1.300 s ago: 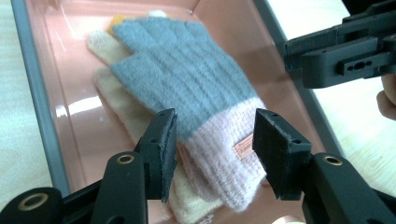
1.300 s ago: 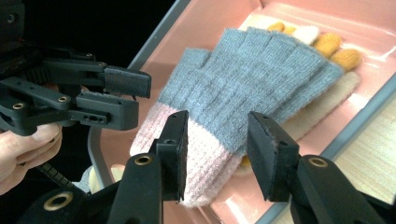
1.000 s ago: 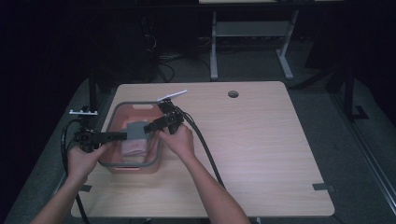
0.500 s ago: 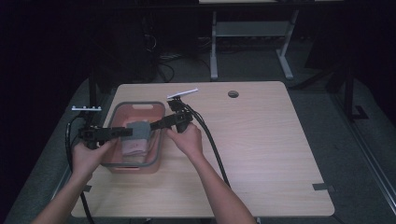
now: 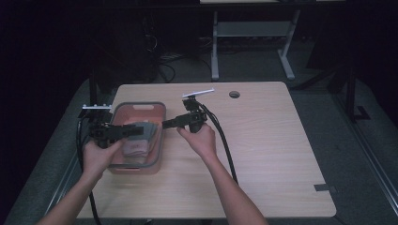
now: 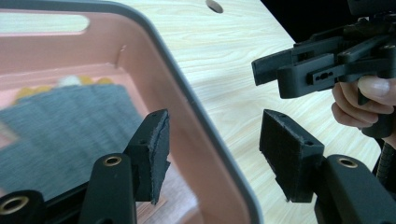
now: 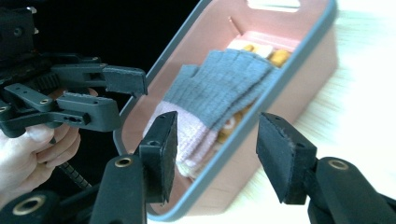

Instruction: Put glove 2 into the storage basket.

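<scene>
Grey glove [image 7: 219, 86] lies inside the pink bin [image 5: 159, 140], between the left gripper [image 5: 133, 131] and right gripper [image 5: 170, 124], both spread wide and empty. Its fingers seem to point toward the bin's handle-slot end, long axis along the bin.

A round hole [image 5: 234, 94] pierces the wooden table [image 5: 272, 159] (near its far edge), beyond it a grey frame [image 5: 253, 33].

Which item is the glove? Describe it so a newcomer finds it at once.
Start at the wooden table and find the pink bin with the grey rim at its left side. The glove lies inside on top, grey knit with a pale pink cuff, unlike the yellow-patterned items under it.
</scene>
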